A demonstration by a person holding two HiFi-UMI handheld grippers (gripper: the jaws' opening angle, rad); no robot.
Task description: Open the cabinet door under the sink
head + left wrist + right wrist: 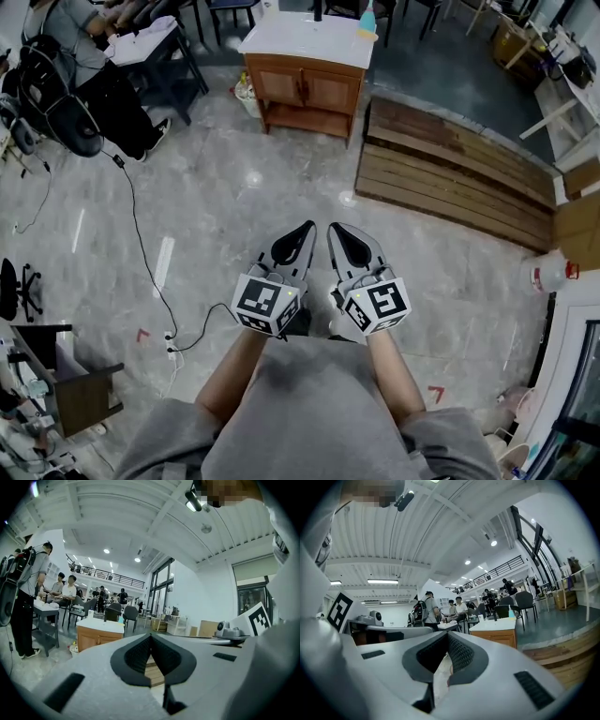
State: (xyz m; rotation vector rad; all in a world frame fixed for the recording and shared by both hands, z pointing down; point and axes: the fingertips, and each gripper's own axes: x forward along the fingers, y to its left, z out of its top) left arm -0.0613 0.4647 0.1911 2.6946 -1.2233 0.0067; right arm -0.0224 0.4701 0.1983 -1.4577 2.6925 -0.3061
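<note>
The sink cabinet (305, 86) stands far ahead across the floor, wooden with a white top, and both of its doors look closed. It also shows small in the left gripper view as the cabinet (96, 637), and in the right gripper view as the cabinet (499, 634). My left gripper (307, 230) and right gripper (336, 231) are held side by side close to my body, pointing toward it and well short of it. Both are shut with nothing between the jaws, whose dark pads (136, 656) and pads (459, 653) meet at the tips.
A low wooden platform (450, 173) lies to the cabinet's right. A person with a backpack (66, 84) stands by a table at the far left. A black cable (141, 253) runs over the grey floor. A blue bottle (367, 23) stands on the cabinet top.
</note>
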